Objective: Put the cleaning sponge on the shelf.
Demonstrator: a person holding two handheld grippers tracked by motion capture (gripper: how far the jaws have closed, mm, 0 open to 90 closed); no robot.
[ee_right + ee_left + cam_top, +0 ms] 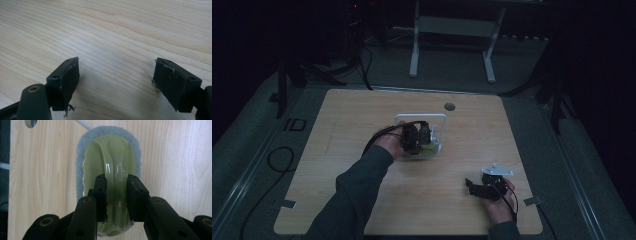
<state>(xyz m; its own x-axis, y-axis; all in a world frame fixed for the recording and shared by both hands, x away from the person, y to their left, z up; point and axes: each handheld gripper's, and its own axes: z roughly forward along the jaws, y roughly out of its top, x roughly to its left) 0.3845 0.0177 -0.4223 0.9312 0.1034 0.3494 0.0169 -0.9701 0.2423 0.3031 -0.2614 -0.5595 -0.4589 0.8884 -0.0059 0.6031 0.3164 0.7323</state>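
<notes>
A pale green scrubber [110, 152] with a grey fuzzy pad around its rim lies flat on the wooden table [175, 157]. A raised glossy ridge runs along its back as a handle. My left gripper [117, 187] points down at it, and its black pads press on both sides of that ridge. In the high view the left gripper [417, 137] sits mid-table over the scrubber [433, 148], beside a white wire frame [420, 116]. My right gripper [473, 187] rests low near the table's front right. Its jaws [116, 82] stand wide apart over bare wood with nothing between them.
A round cable hole [449, 106] is set near the table's far edge. A white metal stand [452, 25] is on the floor beyond the table. Black cables [277, 160] loop on the floor to the left. The room around is dark.
</notes>
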